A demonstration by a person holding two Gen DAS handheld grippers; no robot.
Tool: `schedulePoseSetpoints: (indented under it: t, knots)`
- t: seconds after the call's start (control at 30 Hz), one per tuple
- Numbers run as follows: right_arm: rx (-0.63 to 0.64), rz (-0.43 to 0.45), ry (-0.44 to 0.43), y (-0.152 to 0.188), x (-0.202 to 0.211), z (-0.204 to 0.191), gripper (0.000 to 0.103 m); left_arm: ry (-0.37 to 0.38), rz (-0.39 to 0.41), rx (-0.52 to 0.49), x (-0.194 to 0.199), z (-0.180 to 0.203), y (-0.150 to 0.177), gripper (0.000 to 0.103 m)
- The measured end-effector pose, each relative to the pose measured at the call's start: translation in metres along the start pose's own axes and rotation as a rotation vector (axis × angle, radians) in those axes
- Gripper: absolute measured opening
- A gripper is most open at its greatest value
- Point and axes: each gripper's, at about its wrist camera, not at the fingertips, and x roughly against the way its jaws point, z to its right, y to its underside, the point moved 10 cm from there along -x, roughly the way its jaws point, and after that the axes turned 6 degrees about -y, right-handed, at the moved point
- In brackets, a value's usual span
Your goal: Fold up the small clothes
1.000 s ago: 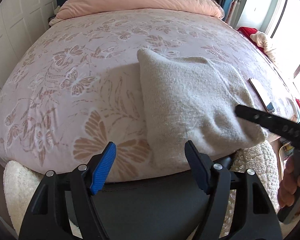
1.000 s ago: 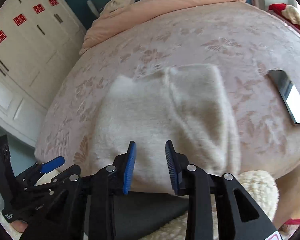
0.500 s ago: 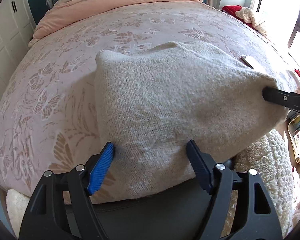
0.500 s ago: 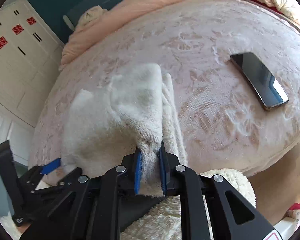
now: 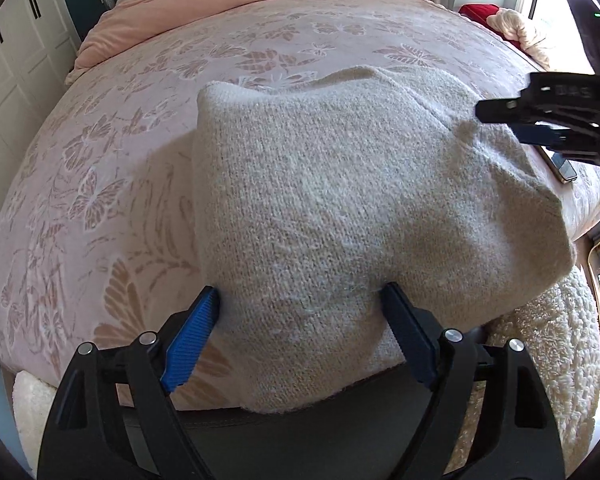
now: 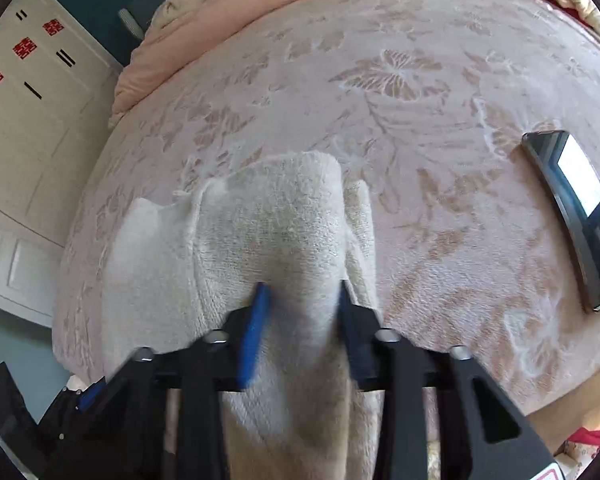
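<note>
A cream knitted garment [image 5: 340, 200] lies folded on the pink butterfly bedspread [image 5: 100, 160] near the bed's front edge. My left gripper [image 5: 304, 312] is open, its blue pads on either side of the garment's near fold without pinching it. My right gripper [image 6: 300, 300] has its jaws parted a little, with a bunch of the garment [image 6: 268, 232] lying loose between the pads. The right gripper also shows in the left wrist view [image 5: 540, 128], at the garment's right corner.
A dark phone [image 6: 572, 216] lies on the bedspread to the right of the garment. A pink duvet [image 5: 240, 4] is heaped at the head of the bed. A fluffy cream rug [image 5: 540, 352] lies below the bed's front edge. White cupboards [image 6: 20, 120] stand at the left.
The right gripper closed on the garment's right edge, carried it forward and left over the rest, and has now parted its jaws. The left gripper moved in over the near fold, staying open.
</note>
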Motion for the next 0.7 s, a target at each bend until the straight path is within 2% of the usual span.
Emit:
schedulePoseSetpoints:
  t: [0.13,0.17,0.23,0.27,0.37,0.43,0.47,0.53,0.57,0.63,0.67,0.7]
  knots:
    - [0.035,0.151,-0.053,-0.024,0.034,-0.02,0.009,0.004,-0.009,0.001,0.0,-0.001,-0.001,0.081]
    - [0.033,0.134,-0.032,-0.024,0.025,-0.012,0.009,0.006,-0.009,0.004,0.0,-0.001,-0.002,0.081]
    - [0.014,0.006,0.046,-0.009,-0.017,0.015,0.009,0.007,-0.014,0.014,-0.002,-0.003,-0.001,0.083]
    - [-0.002,-0.009,0.026,-0.005,-0.026,0.021,0.009,0.008,-0.017,0.019,-0.003,-0.003,-0.001,0.084]
    - [-0.039,0.076,-0.001,-0.011,0.015,0.011,0.012,-0.004,-0.025,0.01,-0.005,-0.001,0.0,0.085]
    - [0.003,0.159,-0.01,-0.007,0.055,-0.006,0.018,-0.002,-0.027,0.013,-0.006,-0.001,0.0,0.085]
    - [0.026,0.174,-0.013,0.001,0.068,-0.012,0.018,0.0,-0.031,0.016,-0.006,-0.001,0.0,0.085]
    - [0.056,0.143,-0.017,0.029,0.078,-0.019,0.018,0.006,-0.032,0.023,-0.006,0.0,0.0,0.085]
    - [0.071,0.097,-0.005,0.047,0.071,-0.018,0.018,0.004,-0.031,0.023,-0.006,0.0,0.0,0.086]
    - [0.097,-0.011,0.077,0.084,0.041,0.001,0.015,0.002,-0.027,0.02,-0.006,0.0,0.0,0.086]
    - [0.106,-0.024,0.102,0.096,0.03,0.009,0.011,0.003,-0.026,0.021,-0.006,0.0,0.0,0.086]
    - [0.117,-0.001,0.107,0.098,0.032,0.01,0.01,0.004,-0.026,0.023,-0.006,0.0,0.0,0.086]
